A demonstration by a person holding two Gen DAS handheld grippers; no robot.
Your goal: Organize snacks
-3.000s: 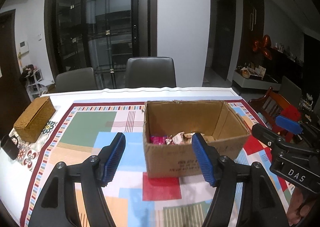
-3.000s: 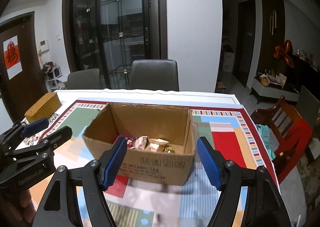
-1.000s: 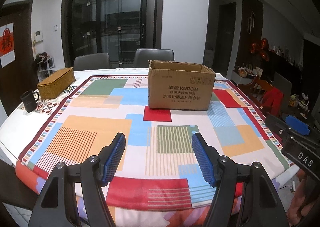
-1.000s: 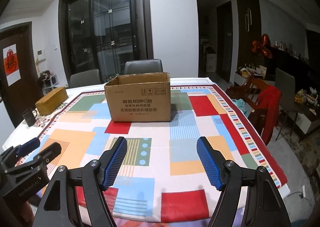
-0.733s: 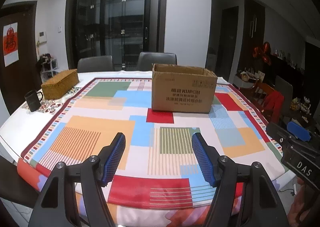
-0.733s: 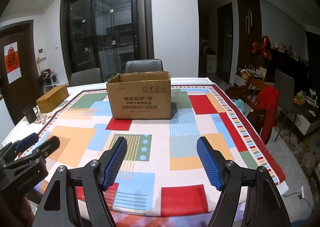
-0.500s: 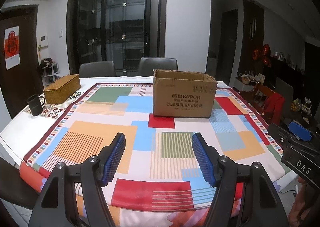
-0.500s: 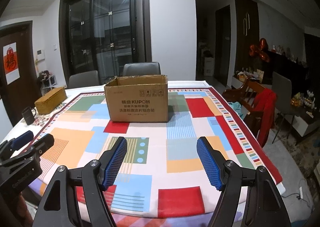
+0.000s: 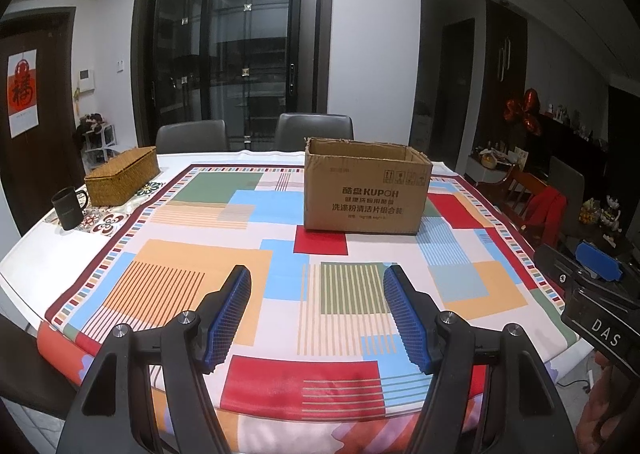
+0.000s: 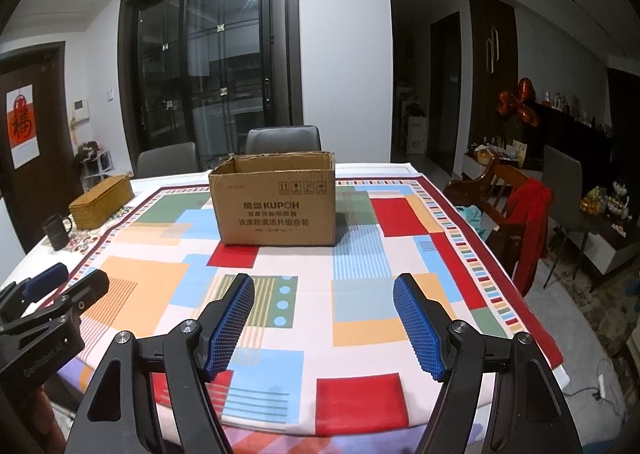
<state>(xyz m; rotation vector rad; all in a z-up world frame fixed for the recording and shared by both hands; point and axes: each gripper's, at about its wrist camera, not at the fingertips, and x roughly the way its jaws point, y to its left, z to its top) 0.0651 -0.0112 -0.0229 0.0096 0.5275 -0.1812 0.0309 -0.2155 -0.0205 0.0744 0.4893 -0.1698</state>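
- Black mug (image 9: 69, 208): stands upright at the far left of the table, on the patterned mat beyond the tablecloth border.
- Woven basket (image 9: 122, 175): lies just behind and to the right of the mug, lid on, near the table's far left corner.
- Tablecloth (image 9: 192, 266): colour-block squares and stripes, covering the table; its near edge hangs over the front.
- Left gripper (image 9: 317, 318): held above the near edge of the table, pointing toward the far side. Its blue pads (image 9: 228, 318) stand well apart with only tablecloth visible between them; nothing is gripped.
- Cardboard box (image 9: 366, 189): the snack container, open-topped, upright on the cloth past the table's centre, printed side facing the cameras. It sits well apart from both grippers. Its contents cannot be seen from this angle.
- Right gripper (image 10: 323, 324): held above the near edge, to the right of the left gripper, also facing the box. Its fingers are spread wide and empty.
- Wooden chair (image 10: 496, 189): stands off the table's right side, with a red garment (image 10: 532, 213) draped over its back.
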